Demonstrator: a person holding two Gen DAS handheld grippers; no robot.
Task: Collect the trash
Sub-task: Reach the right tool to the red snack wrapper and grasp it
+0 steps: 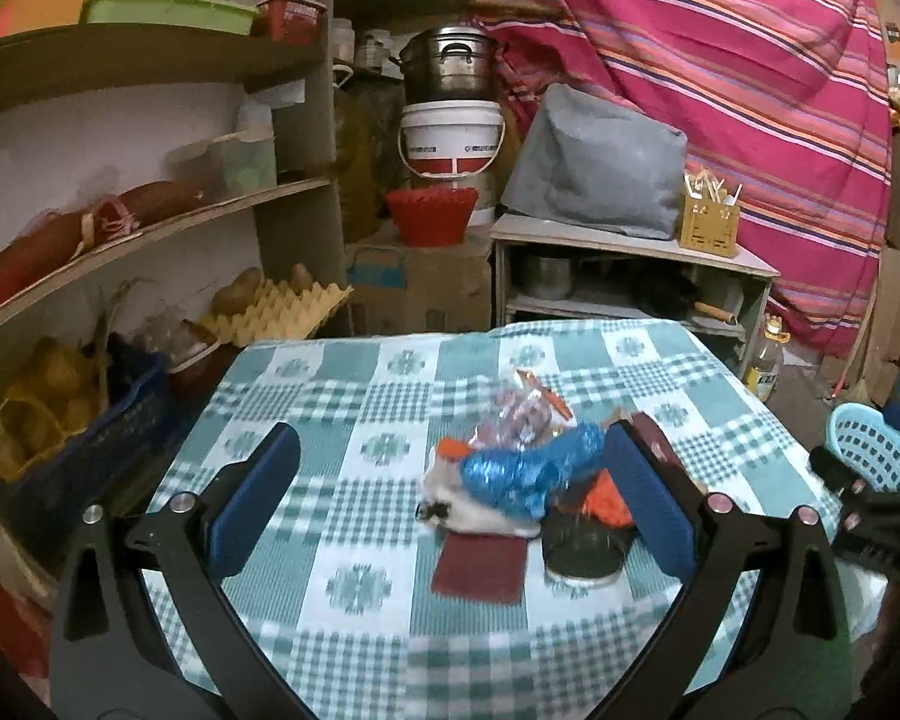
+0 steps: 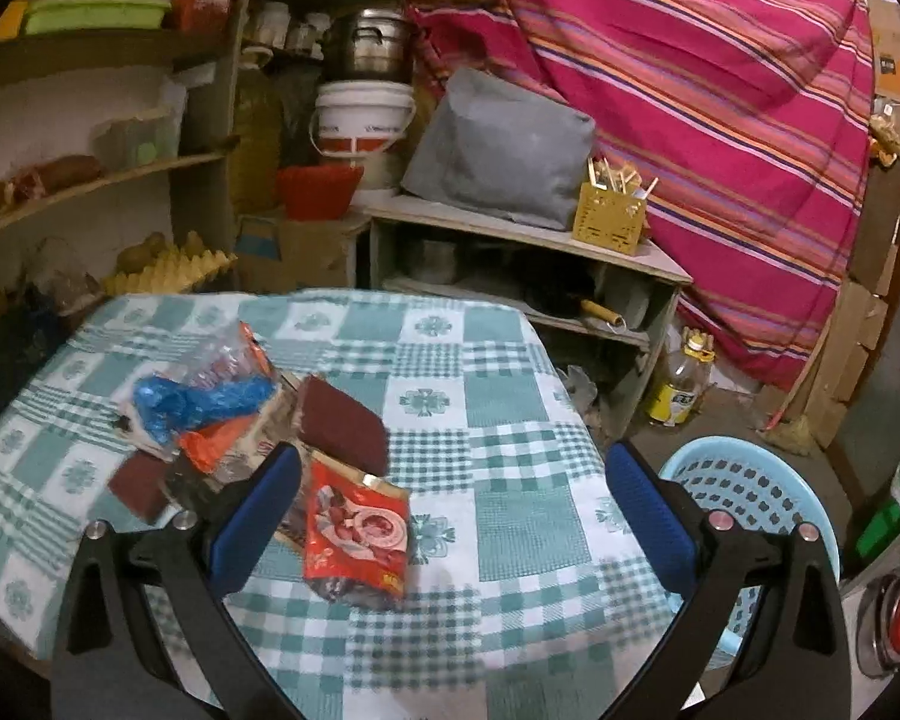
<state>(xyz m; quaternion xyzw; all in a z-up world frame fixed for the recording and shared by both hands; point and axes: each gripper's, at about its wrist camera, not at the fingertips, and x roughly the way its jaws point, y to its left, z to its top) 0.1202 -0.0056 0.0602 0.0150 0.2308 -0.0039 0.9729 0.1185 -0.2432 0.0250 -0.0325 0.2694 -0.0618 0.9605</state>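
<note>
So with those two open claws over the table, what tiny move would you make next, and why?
Probably ease the right gripper down and shut it on the red wrapper. Its jaws stand wide open with that wrapper lying loose between them, nearest the light blue basket beside the table. The left gripper, also open, faces the tangled pile around the blue wrapper, a harder grab.

Cluttered shelves (image 1: 150, 222), striped curtain (image 1: 720, 90) behind.

My right gripper (image 2: 450, 498) hangs wide open over a checked tablecloth (image 2: 498, 420); a red wrapper (image 2: 354, 531) lies between its fingers, a blue basket (image 2: 750, 498) beside the table.
</note>
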